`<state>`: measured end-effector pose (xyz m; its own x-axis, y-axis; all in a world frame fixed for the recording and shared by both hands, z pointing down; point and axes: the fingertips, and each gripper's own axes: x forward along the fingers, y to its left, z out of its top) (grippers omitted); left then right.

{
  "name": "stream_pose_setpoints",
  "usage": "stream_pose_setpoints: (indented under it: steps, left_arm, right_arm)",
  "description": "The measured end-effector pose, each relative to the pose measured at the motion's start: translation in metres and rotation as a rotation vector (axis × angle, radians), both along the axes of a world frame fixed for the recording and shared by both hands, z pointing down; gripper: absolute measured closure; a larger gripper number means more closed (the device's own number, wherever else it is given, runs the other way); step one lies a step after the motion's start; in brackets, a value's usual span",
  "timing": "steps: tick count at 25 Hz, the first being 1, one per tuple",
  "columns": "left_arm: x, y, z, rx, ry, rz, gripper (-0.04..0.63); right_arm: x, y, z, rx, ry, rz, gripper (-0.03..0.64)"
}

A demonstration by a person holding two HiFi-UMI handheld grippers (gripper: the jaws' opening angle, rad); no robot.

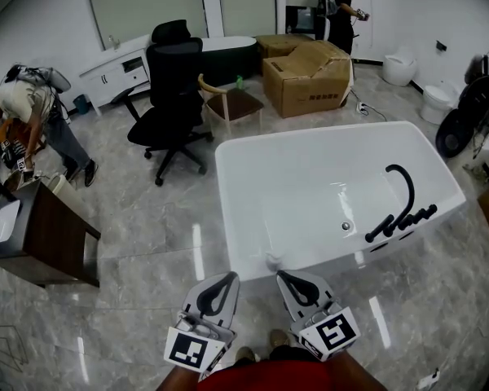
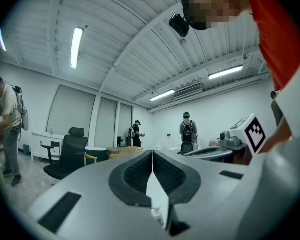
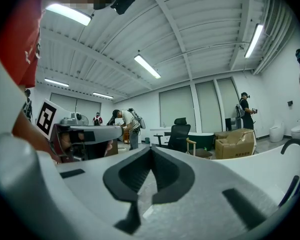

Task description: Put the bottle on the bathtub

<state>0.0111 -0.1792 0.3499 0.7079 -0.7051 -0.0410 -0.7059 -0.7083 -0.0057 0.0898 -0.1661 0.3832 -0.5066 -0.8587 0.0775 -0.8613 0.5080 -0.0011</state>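
Observation:
A small white pump bottle stands on the near rim of the white bathtub, close to its near left corner. In the left gripper view the bottle shows low down through the gap behind the jaw tips. My left gripper hangs just short of the tub's near edge, to the bottle's left, its jaws shut with nothing between them. My right gripper is just to the bottle's right, also shut and empty. Neither one touches the bottle. In their own views the left gripper and right gripper both have their tips pressed together.
A black faucet sits on the tub's right rim. Beyond the tub are a black office chair, a wooden chair and a cardboard box. A dark cabinet stands at the left, with a person behind it.

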Motion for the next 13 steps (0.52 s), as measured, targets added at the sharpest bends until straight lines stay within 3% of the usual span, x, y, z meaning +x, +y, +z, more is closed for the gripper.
stream_pose_setpoints:
  steps: [13]
  left_arm:
    - [-0.0006,0.0049,-0.0053,0.014,0.006,0.009,0.583]
  right_arm:
    - [0.0019,0.0094,0.0037,-0.009,0.0,0.011,0.612]
